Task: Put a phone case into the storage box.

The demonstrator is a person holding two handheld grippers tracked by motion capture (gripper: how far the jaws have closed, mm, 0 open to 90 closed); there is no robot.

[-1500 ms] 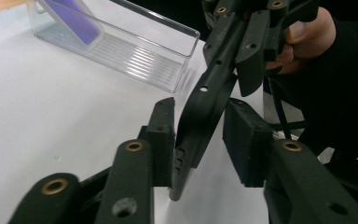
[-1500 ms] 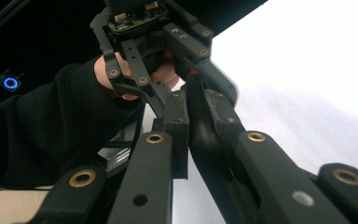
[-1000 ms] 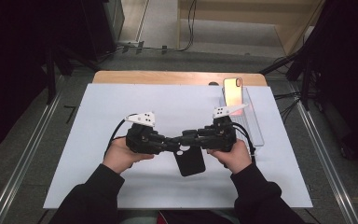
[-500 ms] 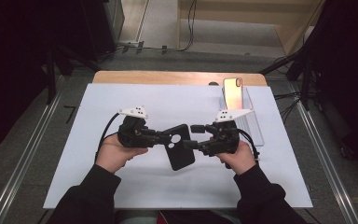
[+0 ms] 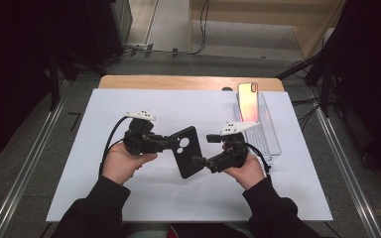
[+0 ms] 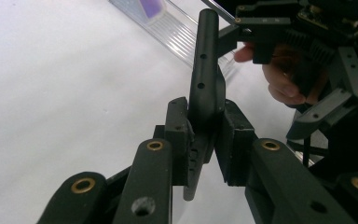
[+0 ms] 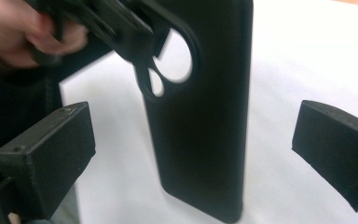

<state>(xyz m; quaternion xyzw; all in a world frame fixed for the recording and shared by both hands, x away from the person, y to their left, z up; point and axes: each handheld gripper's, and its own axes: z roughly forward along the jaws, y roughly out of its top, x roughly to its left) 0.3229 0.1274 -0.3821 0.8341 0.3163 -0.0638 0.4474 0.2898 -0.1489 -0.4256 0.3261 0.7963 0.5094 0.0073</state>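
Since the earlier frames the black phone case (image 5: pixel 187 152) has passed from a two-gripper hold to a one-gripper hold. It has also swung from lying low between the hands to standing tilted, camera-cutout end up and far-left. The right gripper (image 5: pixel 203 148) has just been opening its jaws. In the right gripper view its two pads stand wide apart with the case between them, touching neither. The left gripper (image 5: pixel 171 144) is clamped on the case's edge near the camera cutouts; the left gripper view shows both pads (image 6: pixel 177 126) pressed against the thin edge.

Judgement: the handover to the left side looks complete, and the right hand is freed for whatever comes next (possibly the phone at the far right).

Case position: held in the air above the middle of the white table sheet (image 5: pixel 104 114), between the two hands and near the person's side. Its lower end sits just beside the right gripper.

Case appearance: matte black, slim, rounded corners. It has one large round cutout and a smaller one beside it (image 7: pixel 168 65). Small holes run along the side edge (image 6: pixel 201 70). No phone appears to be inside.

A phone with a pinkish-orange back (image 5: pixel 248 101) stands upright in the clear plastic rack (image 5: pixel 270 136) at the far right, well apart from the case.
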